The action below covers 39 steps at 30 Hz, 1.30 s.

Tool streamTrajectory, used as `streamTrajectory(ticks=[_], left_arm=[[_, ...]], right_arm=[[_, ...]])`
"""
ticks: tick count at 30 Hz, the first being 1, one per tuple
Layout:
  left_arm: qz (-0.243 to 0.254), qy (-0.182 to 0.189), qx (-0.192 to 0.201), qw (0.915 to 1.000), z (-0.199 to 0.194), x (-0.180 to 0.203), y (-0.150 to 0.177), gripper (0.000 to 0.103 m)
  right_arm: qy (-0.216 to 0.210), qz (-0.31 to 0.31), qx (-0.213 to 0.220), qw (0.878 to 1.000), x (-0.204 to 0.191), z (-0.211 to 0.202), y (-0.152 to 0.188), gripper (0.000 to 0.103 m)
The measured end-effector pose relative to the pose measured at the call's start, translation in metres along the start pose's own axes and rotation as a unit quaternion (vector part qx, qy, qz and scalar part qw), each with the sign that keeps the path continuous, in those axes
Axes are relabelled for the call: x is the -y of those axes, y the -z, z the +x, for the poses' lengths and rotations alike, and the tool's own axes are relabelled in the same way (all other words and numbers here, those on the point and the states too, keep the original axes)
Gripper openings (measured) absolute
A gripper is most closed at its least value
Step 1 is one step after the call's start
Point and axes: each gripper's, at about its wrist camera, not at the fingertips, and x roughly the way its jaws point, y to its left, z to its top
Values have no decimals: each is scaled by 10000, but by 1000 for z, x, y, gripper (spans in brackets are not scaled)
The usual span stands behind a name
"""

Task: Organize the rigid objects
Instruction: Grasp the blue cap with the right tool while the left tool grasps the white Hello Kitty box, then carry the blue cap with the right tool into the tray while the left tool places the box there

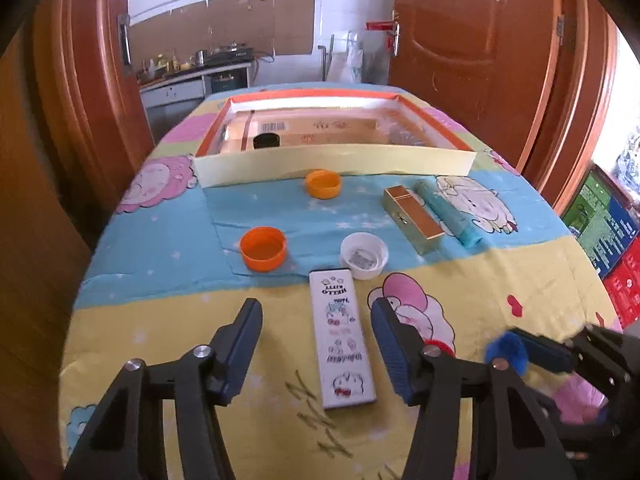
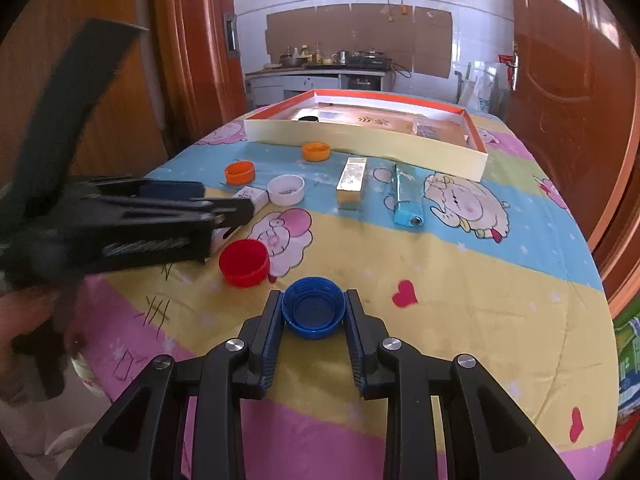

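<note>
The right gripper (image 2: pixel 313 312) clamps a blue cap (image 2: pixel 313 307) between its pads, low over the patterned cloth (image 2: pixel 460 280). A red cap (image 2: pixel 244 262) sits just beyond its left finger. The left gripper (image 1: pixel 316 312) stands open astride a white Hello Kitty box (image 1: pixel 343 338), pads not touching it. Past its jaws lie an orange cap (image 1: pixel 263 249) and a white cap (image 1: pixel 364 255), then the tray (image 1: pixel 332 166).
</note>
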Motion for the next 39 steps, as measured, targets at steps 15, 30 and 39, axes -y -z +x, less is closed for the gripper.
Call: streamTrajectory(ticks=[15,30,39], left_arm=[[-377,442,44,9983,-5,-20,4,27],[35,407,668,9969,-53,-20,-77,26],[36,313,531,9981,-14,-32,-150,26]], right_arm=[[-78,199,115,9997,6,-14,4,30],[68,-1,712,9974,37,-44,-91,30],[102,58,626,9980,70,-5,-166,30]])
